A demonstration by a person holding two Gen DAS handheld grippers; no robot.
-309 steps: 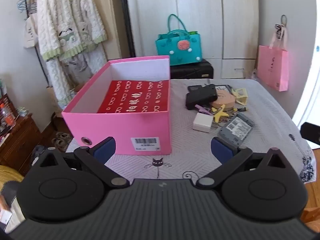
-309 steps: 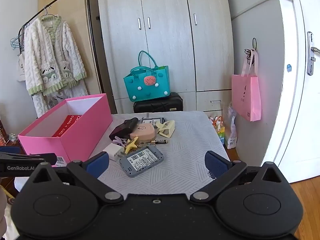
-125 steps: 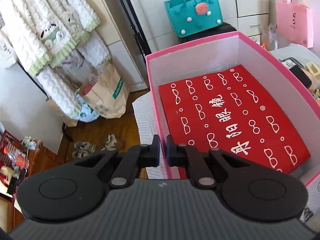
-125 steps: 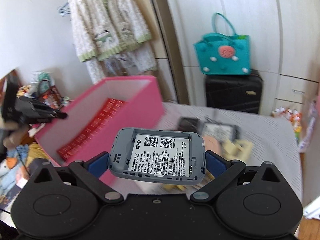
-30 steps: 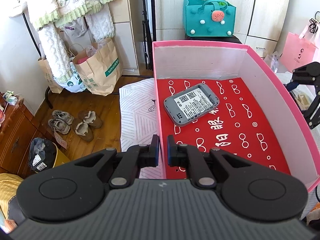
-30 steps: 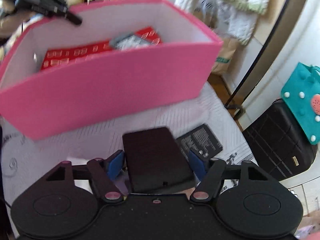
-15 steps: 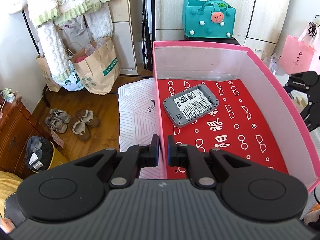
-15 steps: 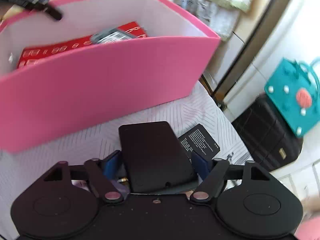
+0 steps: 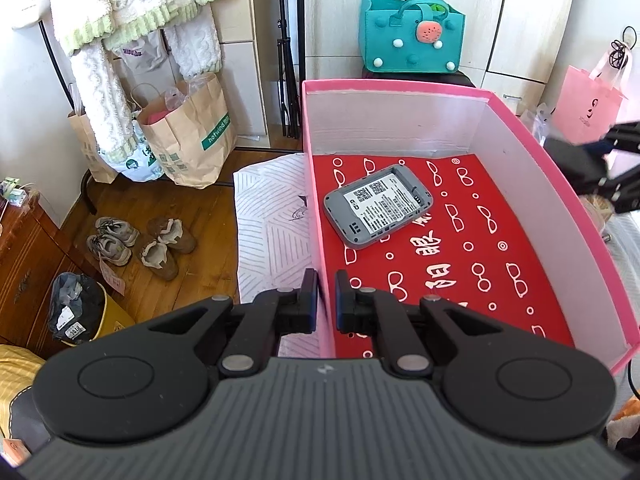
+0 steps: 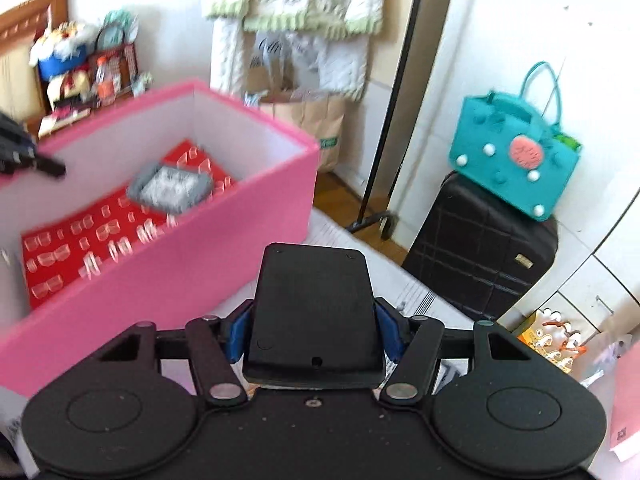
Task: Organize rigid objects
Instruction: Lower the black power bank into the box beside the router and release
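Pinching the near wall of the pink box [image 9: 552, 168], the left gripper [image 9: 326, 298] has its fingers almost together on the cardboard, while the right gripper [image 10: 312, 338] clamps a black case [image 10: 314, 308] above the table beside that box, where a grey router [image 9: 378, 210] lies on the red lining.

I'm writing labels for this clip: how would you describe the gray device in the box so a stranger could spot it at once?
Find the big pink box with white inner walls and a red floor printed with white glasses. On that floor, toward the far left corner, lies the gray device, flat and slightly askew. It is the only item in the box: rounded corners, a white label with QR codes facing up.
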